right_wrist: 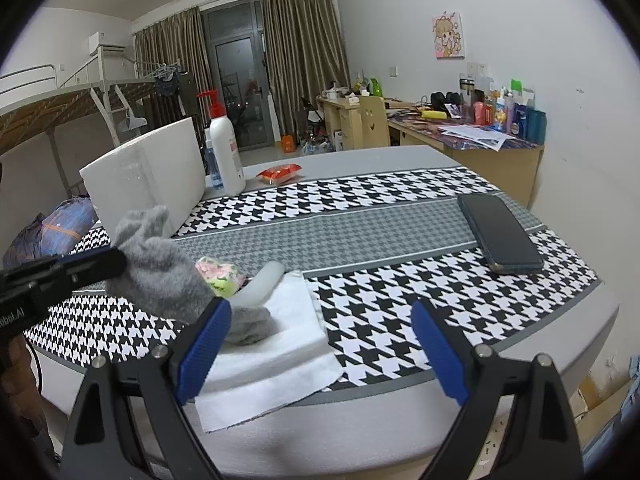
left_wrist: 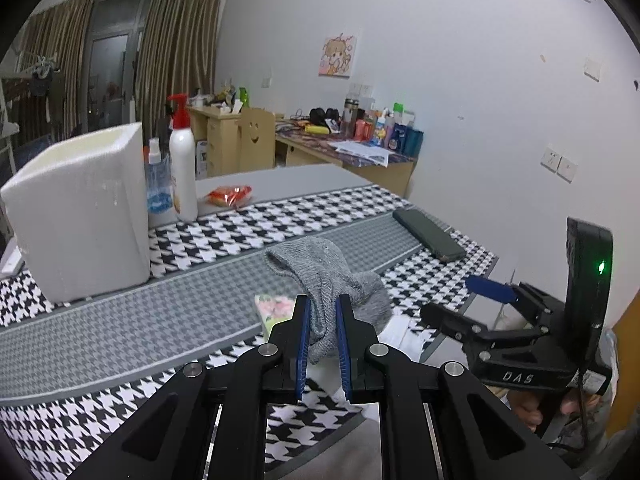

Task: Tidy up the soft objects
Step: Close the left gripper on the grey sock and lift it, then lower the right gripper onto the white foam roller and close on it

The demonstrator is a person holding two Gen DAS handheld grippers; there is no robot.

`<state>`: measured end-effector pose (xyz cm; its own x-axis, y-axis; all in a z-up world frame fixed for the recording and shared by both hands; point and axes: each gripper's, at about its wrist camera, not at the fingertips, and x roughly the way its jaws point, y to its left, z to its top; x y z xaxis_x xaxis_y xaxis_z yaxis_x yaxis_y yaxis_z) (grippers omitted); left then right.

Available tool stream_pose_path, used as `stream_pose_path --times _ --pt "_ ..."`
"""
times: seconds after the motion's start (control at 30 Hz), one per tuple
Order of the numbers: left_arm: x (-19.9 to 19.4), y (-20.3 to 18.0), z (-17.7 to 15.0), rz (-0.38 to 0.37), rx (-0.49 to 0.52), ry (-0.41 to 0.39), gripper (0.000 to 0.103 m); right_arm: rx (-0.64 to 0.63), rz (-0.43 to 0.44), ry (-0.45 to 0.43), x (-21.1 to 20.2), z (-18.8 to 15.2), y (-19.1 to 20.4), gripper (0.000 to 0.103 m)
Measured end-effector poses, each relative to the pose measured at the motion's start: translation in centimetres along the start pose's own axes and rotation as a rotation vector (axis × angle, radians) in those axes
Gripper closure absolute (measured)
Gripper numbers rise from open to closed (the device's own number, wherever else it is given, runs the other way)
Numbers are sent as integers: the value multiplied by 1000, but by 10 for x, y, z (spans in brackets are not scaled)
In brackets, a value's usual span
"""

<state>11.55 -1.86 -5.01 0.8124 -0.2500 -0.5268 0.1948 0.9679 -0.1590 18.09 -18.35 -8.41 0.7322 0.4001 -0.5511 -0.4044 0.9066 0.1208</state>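
1. Fingers of the left gripper (left_wrist: 323,312) pinch a grey sock (left_wrist: 328,276) at frame centre, lifted above the houndstooth cloth (left_wrist: 224,232).
2. Right gripper (right_wrist: 320,320) hangs spread wide, empty, at lower frame.
3. Sorting looks barely begun: white cloth (right_wrist: 288,336) and floral bundle (right_wrist: 220,274) remain; white foam box (left_wrist: 88,208) waits upper left.
4. Box interior stays hidden.

White walls (right_wrist: 520,8) are seen all round. Brown curtains (right_wrist: 300,52) are hung beside a dark glass door (right_wrist: 240,76). A wooden desk (right_wrist: 480,148) is set against the right wall, under a cartoon picture (right_wrist: 448,35). A metal loft bed (right_wrist: 60,100) is placed left.
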Motion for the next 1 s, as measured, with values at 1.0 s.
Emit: stream_pose_path --times 1.0 --pt "-54 40 9 151 -56 -84 89 -83 141 53 27 18 49 9"
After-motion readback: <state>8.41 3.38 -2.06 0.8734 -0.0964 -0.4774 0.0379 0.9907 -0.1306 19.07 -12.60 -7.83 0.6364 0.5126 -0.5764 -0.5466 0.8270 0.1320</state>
